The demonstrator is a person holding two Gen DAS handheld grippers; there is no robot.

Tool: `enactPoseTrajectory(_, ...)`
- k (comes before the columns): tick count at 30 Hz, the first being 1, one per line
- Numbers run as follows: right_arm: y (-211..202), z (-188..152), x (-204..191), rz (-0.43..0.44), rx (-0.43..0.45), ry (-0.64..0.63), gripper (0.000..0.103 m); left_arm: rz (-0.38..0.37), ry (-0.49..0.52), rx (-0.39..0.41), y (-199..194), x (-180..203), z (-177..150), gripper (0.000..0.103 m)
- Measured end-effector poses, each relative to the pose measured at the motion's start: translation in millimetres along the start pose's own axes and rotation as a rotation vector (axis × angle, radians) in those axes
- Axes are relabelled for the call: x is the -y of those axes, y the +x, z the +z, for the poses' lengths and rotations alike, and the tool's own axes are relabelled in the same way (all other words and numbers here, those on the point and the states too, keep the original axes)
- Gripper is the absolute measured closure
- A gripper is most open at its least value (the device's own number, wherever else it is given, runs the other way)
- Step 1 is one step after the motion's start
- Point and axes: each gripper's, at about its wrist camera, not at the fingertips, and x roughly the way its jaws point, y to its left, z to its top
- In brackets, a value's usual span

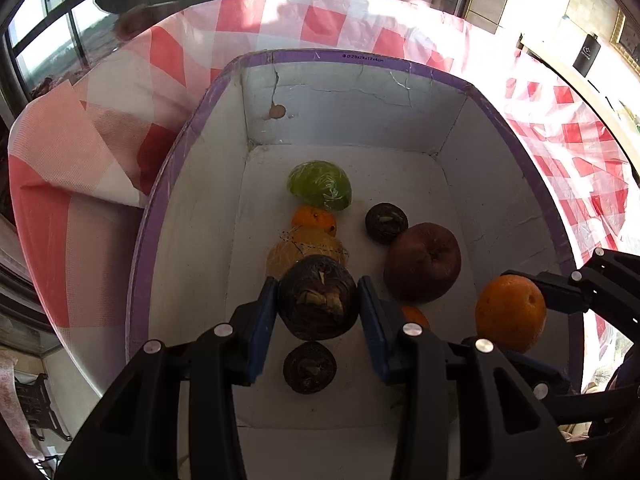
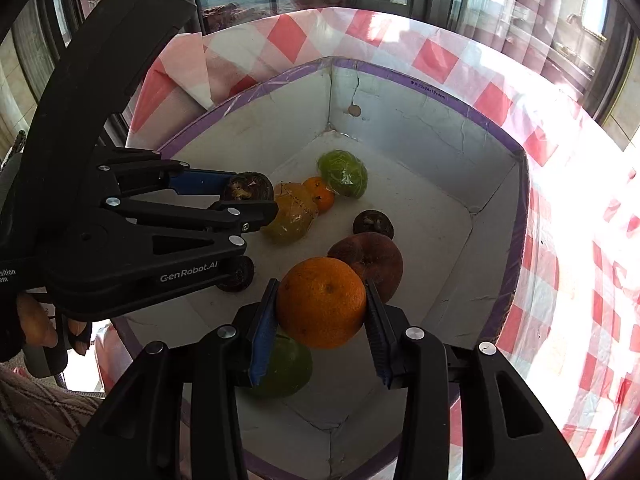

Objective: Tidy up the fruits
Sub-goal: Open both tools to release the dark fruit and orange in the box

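- Red-and-white checked cloth (image 1: pixel 80 184) covers the table on the far left; its corner is folded back beside the box.
- White box with purple rim (image 1: pixel 160 216) stands on the cloth, open at the top, inner walls cracked.
- Left gripper (image 1: pixel 318 300), over the box, clamped on a dark mangosteen (image 1: pixel 318 302); blue pads press both its sides.
- Below it on the box floor lies a second mangosteen (image 1: pixel 309 367).
- Beyond the held one, in a row towards the far wall: wrapped yellow fruit (image 1: pixel 308 248), small orange (image 1: pixel 314 220), wrapped green fruit (image 1: pixel 320 185), each touching the next.
- To the right, a third mangosteen (image 1: pixel 386 223) lies just beside a dark red apple (image 1: pixel 422 262).
- Right gripper (image 2: pixel 322 304), also over the box, squeezed on a large orange (image 2: pixel 322 302).
- A green fruit (image 2: pixel 286 368) lies under that gripper's left finger, partly hidden.
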Motion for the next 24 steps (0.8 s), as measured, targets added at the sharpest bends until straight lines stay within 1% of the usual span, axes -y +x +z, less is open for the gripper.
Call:
enactPoseTrajectory(4,18.4,0.2,-2.6,-0.021,-0.083,-0.022,0.063,0.015,0.017,-0.055,11.5,2.3,-7.9,0.062)
enactPoseTrajectory(6,26.9,-0.4,-3.0,-0.029,-0.123,-0.025,0.063,0.026,0.031,-0.066,13.7,4.9,-9.1,0.062)
enactPoseTrajectory(9,33.9,-4.0,-0.9,-0.018,-0.163,-0.011,0.063,0.028,0.046,-0.079,15.6,7.6,-9.0,0.062)
enactPoseTrajectory(11,34.6,-4.6,-0.6,-0.014,-0.167,-0.012,0.063,0.029,0.057,-0.084,16.1,9.4,-9.0,0.062)
enactPoseTrajectory(13,35.1,-3.9,-0.2,-0.012,-0.169,-0.006,0.063,0.033,0.059,-0.088,17.2,9.6,-8.2,0.055)
enactPoseTrajectory(15,36.2,-3.7,1.2,-0.033,-0.176,-0.004,0.063,0.037,0.057,-0.088,16.8,9.7,-7.8,0.052)
enactPoseTrajectory(17,35.9,-1.3,0.7,-0.055,-0.181,-0.011,0.063,0.038,0.054,-0.089,17.1,9.3,-7.0,0.046)
enactPoseTrajectory(19,32.8,0.7,0.6,-0.052,-0.17,-0.002,0.06,0.039,0.049,-0.087,17.4,8.7,-6.4,0.033)
enactPoseTrajectory(21,28.9,2.9,0.2,-0.065,-0.156,0.005,0.051,0.024,0.039,-0.084,17.5,6.7,-5.6,0.03)
enactPoseTrajectory(22,27.1,3.5,-0.6,-0.075,-0.152,-0.003,0.048,0.012,0.034,-0.084,17.0,6.1,-5.0,0.028)
enactPoseTrajectory(24,22.1,4.7,-0.9,-0.094,-0.139,-0.015,0.037,-0.019,0.018,-0.07,16.0,3.1,-2.5,0.024)
